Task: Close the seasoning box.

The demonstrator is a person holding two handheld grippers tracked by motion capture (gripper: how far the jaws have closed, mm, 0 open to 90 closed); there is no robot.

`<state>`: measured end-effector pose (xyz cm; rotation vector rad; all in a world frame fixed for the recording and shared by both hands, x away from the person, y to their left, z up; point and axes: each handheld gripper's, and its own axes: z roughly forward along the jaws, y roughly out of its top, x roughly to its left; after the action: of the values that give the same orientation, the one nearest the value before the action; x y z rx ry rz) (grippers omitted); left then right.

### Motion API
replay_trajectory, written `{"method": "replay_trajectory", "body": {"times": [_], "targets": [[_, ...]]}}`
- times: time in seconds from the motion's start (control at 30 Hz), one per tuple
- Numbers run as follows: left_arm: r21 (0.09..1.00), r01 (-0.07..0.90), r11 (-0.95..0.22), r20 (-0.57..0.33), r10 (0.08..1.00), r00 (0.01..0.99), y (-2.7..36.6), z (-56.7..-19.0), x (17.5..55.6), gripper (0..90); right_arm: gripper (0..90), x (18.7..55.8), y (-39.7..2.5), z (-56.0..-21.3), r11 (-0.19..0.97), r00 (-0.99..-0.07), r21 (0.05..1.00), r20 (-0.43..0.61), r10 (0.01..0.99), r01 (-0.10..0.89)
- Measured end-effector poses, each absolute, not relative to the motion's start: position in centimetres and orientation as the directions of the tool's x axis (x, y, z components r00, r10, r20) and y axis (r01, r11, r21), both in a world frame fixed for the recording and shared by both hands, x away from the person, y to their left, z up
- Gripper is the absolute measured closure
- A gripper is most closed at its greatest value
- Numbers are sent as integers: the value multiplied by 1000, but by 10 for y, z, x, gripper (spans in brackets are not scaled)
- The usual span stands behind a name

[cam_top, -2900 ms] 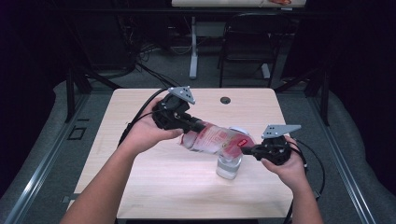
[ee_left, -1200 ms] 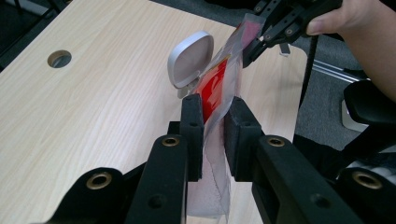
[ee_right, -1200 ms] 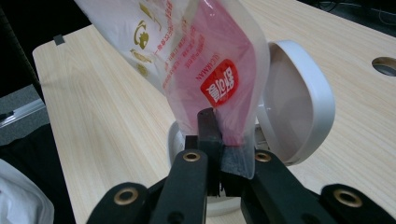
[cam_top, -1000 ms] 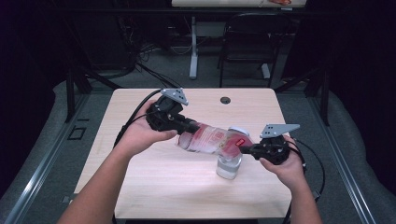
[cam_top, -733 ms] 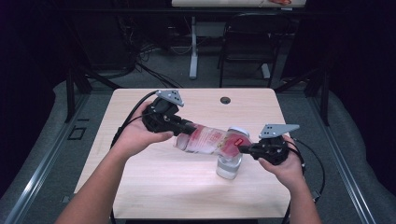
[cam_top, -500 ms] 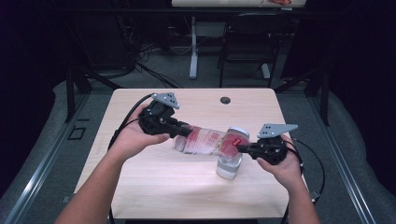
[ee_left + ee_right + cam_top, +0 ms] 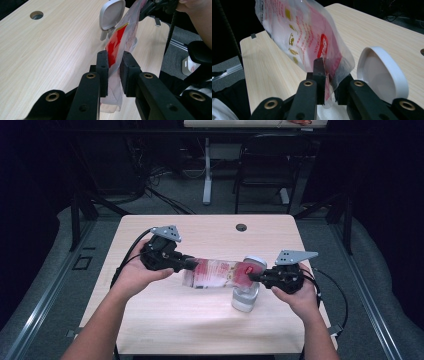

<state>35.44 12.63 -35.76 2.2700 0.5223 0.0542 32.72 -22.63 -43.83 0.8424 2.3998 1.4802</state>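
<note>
A clear plastic pouch (image 7: 215,272) with red print hangs stretched between both grippers above the table. My left gripper (image 7: 192,265) is shut on the pouch's left end; in the left gripper view the jaws pinch the pouch (image 7: 117,50). My right gripper (image 7: 252,276) is shut on the pouch's right end, and in the right gripper view the pouch (image 7: 304,37) rises from its jaws. A clear jar (image 7: 245,297) with an open hinged white lid (image 7: 255,261) stands under the pouch's right end. The lid (image 7: 382,72) is beside the right jaws.
The light wooden table (image 7: 150,320) has a round cable hole (image 7: 241,227) near its far edge. Cables trail from both grippers over the table's sides. A dark chair (image 7: 265,170) and a table leg (image 7: 206,170) stand beyond the far edge.
My left gripper has drawn to the left, pulling the pouch flatter and longer. My right gripper and the jar have barely moved.
</note>
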Motion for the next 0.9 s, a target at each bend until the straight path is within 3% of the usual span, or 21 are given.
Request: {"method": "replay_trajectory", "body": {"times": [0.9], "targets": [[729,386,-566,-161,406,900,140,-375,355,779,801,335,-225,-458,340,-849,861,176,498,378]]}}
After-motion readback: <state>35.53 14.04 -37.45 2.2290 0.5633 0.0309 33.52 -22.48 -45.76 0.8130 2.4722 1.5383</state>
